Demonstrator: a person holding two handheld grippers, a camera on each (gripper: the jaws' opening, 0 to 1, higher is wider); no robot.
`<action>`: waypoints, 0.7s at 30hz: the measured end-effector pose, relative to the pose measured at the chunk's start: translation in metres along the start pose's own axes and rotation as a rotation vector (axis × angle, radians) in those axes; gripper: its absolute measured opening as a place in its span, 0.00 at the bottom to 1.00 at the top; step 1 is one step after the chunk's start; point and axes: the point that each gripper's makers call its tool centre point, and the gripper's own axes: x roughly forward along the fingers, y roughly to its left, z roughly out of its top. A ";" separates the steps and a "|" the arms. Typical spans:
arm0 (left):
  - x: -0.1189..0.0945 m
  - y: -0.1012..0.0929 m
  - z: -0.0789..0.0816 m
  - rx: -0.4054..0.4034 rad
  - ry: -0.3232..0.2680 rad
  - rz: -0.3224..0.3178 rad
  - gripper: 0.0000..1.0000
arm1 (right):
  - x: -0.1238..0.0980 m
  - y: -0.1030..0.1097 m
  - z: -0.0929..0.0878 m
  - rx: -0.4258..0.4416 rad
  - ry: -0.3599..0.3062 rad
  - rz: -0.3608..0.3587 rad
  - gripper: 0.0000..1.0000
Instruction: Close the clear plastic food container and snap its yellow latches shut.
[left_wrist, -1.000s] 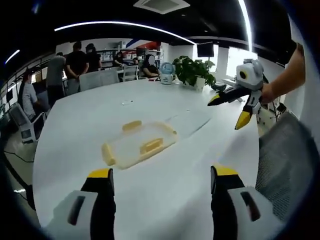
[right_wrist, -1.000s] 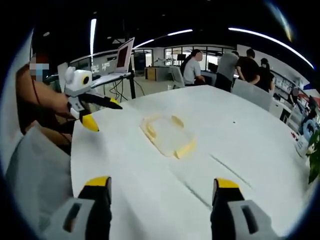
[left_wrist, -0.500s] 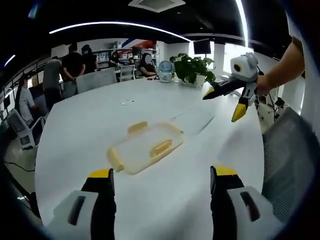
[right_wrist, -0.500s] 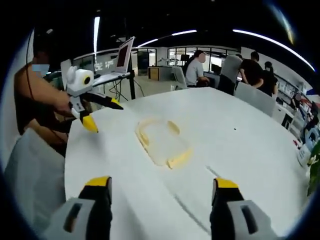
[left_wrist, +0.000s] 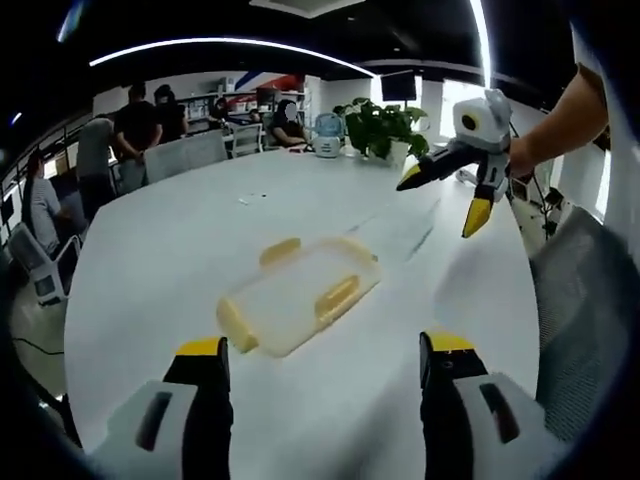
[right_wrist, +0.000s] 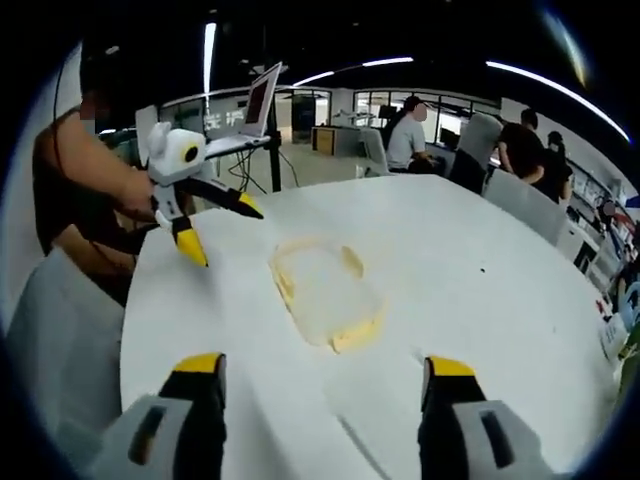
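Container (left_wrist: 298, 295), lid on, yellow latches (left_wrist: 336, 297) unsnapped, mid-bench (left_wrist: 160, 250); my left gripper (left_wrist: 320, 385) and right gripper (right_wrist: 318, 395) spread, flanking for approach.

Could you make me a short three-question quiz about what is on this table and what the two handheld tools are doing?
1. True or false: the left gripper has its jaws clamped on the clear container.
2. What colour are the latches on the container?
a) blue
b) yellow
c) red
3. Fill in the missing word: the container rests on a large ____ table.

Key
1. False: both the left gripper and the right gripper are held apart from the container, jaws open and empty.
2. b, yellow.
3. White. A potted plant stands at its far end in the left gripper view.
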 end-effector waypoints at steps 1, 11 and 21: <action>0.001 0.001 0.000 0.003 0.002 0.000 0.76 | 0.001 0.000 0.001 -0.001 -0.001 0.002 0.80; 0.006 0.013 -0.004 0.042 0.032 -0.019 0.75 | 0.014 -0.006 0.008 -0.072 0.024 0.043 0.80; 0.017 0.025 -0.005 0.110 0.074 -0.044 0.74 | 0.030 -0.007 0.003 -0.150 0.083 0.107 0.80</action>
